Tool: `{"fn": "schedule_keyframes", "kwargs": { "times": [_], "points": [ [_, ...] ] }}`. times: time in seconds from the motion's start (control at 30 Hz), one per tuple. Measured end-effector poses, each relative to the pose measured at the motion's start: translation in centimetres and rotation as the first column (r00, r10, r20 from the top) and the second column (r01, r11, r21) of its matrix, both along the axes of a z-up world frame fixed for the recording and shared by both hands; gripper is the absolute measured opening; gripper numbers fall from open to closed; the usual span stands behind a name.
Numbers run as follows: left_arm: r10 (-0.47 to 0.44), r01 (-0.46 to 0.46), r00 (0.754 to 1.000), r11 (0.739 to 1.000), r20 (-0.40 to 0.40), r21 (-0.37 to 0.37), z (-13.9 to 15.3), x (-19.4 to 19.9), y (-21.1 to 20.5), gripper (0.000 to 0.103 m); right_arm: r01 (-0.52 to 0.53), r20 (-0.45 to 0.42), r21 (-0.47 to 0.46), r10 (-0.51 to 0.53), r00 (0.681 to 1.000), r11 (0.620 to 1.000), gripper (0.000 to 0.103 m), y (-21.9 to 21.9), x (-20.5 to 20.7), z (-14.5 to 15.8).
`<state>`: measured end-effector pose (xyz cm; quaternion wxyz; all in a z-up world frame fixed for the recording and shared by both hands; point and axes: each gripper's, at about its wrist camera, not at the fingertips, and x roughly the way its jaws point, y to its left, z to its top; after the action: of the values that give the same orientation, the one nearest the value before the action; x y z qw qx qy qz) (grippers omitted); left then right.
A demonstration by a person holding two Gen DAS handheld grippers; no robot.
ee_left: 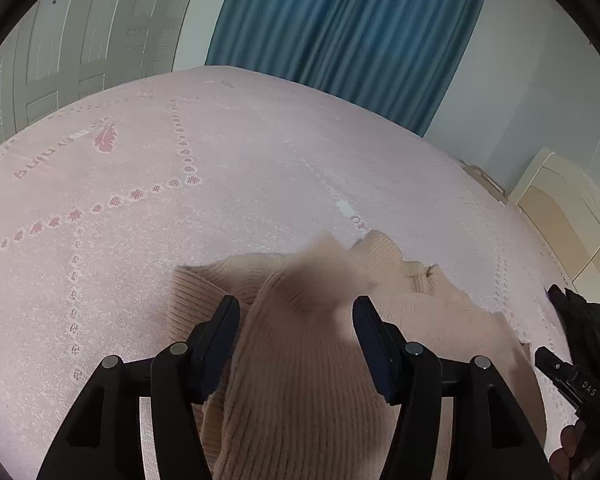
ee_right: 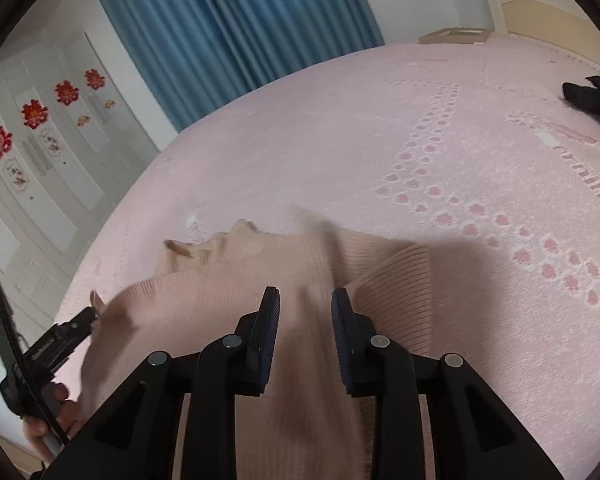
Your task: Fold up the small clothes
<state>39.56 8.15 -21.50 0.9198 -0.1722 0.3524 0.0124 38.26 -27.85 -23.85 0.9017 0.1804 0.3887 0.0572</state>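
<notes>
A small beige ribbed knit sweater [ee_left: 300,360] lies partly folded on the pink bedspread [ee_left: 220,184]. A blurred flap of it hangs in the air between my left gripper's fingers. My left gripper [ee_left: 296,308] is open, its fingers standing either side of the raised fabric. In the right wrist view the sweater [ee_right: 228,280] spreads under my right gripper [ee_right: 305,300], which is open above its middle, with a blurred fold of cloth ahead of it. The left gripper shows at the lower left of that view [ee_right: 86,316], at the sweater's edge.
The pink bedspread [ee_right: 420,140] has paw-print rows and lettering. Blue curtains [ee_left: 340,32] and white wardrobe doors [ee_left: 80,40] stand behind the bed. A cream headboard [ee_left: 572,208] is at the right. A black item [ee_right: 592,96] lies at the bed's far right.
</notes>
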Motion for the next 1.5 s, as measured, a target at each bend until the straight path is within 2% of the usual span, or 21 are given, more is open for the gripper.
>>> {"fn": "schedule_keyframes", "kwargs": {
  "times": [0.2,0.37,0.4,0.43,0.47,0.5,0.63,0.73,0.8,0.87,0.93,1.03,1.1,1.2,1.3,1.4,1.5],
  "points": [
    [-0.044,0.041,0.998,0.997,-0.046,-0.06,-0.9,1.2,0.6,0.057,0.018,-0.051,-0.104,-0.024,0.998,0.994,0.027,-0.1,1.2,-1.4],
    [-0.016,0.015,0.996,1.0,-0.087,-0.017,-2.3,2.3,0.3,0.052,0.021,-0.092,-0.095,-0.03,0.995,0.995,0.027,-0.5,2.1,-2.6],
    [-0.008,0.008,0.996,1.0,-0.084,-0.002,-2.4,2.3,0.2,0.039,0.018,-0.1,-0.1,-0.028,0.995,0.995,0.026,-0.4,2.3,-2.8],
    [0.01,-0.008,0.997,1.0,-0.08,0.028,-2.4,2.3,0.1,0.019,0.017,-0.111,-0.111,-0.029,0.993,0.994,0.019,-0.3,2.4,-3.0],
    [0.023,-0.019,0.997,0.999,-0.079,0.051,-2.4,2.3,0.1,0.008,0.013,-0.114,-0.118,-0.026,0.993,0.993,0.013,-0.2,2.5,-3.1],
    [0.025,-0.021,0.997,0.999,-0.075,0.049,-2.4,2.3,0.3,0.007,-0.004,-0.106,-0.113,-0.008,0.994,0.994,0.006,0.0,2.4,-3.1],
    [0.066,-0.066,0.998,0.998,-0.016,0.005,-1.7,1.4,1.6,0.007,0.016,-0.022,-0.106,-0.018,1.0,0.994,0.005,-0.2,1.4,-1.8],
    [0.069,-0.069,0.996,0.998,-0.052,0.006,-2.4,1.8,1.5,0.008,0.035,-0.066,-0.108,-0.042,0.997,0.994,0.005,-0.4,1.9,-2.5],
    [0.063,-0.062,0.996,0.998,-0.067,0.009,-2.7,1.9,1.3,0.011,0.028,-0.099,-0.143,-0.042,0.994,0.989,0.006,0.1,2.2,-3.4],
    [0.037,-0.037,0.997,0.999,-0.071,0.005,-2.4,1.7,1.2,0.022,0.022,-0.1,-0.157,-0.038,0.994,0.987,0.013,0.3,2.0,-2.8],
    [0.011,-0.012,0.998,1.0,-0.066,-0.014,-2.0,1.3,1.2,0.031,0.028,-0.094,-0.145,-0.042,0.995,0.989,0.026,0.4,1.4,-1.9],
    [0.007,-0.008,0.998,1.0,-0.054,-0.014,-1.5,0.0,1.0,0.038,0.039,-0.04,-0.172,-0.047,0.998,0.984,0.028,0.9,-0.8,-0.2],
    [-0.014,0.014,0.999,1.0,-0.04,0.001,-1.1,-1.5,0.6,0.042,0.024,-0.007,-0.18,-0.026,1.0,0.983,0.029,1.5,-2.4,0.9],
    [-0.024,0.024,1.0,1.0,-0.013,0.01,-0.3,-4.2,0.2,0.054,-0.036,0.03,-0.149,0.041,0.999,0.988,0.037,2.5,-4.8,2.3],
    [-0.032,0.031,0.999,0.998,-0.017,-0.059,-0.1,-7.5,0.4,0.057,-0.083,0.034,-0.142,0.089,0.995,0.986,0.038,2.9,-8.1,2.6],
    [-0.047,0.043,0.998,0.994,-0.038,-0.102,-0.5,-11.3,0.4,0.057,-0.142,0.005,-0.109,0.143,0.99,0.984,0.046,3.0,-11.4,1.5],
    [-0.062,0.05,0.995,0.988,-0.074,-0.148,-1.5,-14.4,0.4,0.057,-0.139,-0.074,-0.082,0.133,0.988,0.987,0.046,2.5,-14.0,-0.5]
  ]
}}
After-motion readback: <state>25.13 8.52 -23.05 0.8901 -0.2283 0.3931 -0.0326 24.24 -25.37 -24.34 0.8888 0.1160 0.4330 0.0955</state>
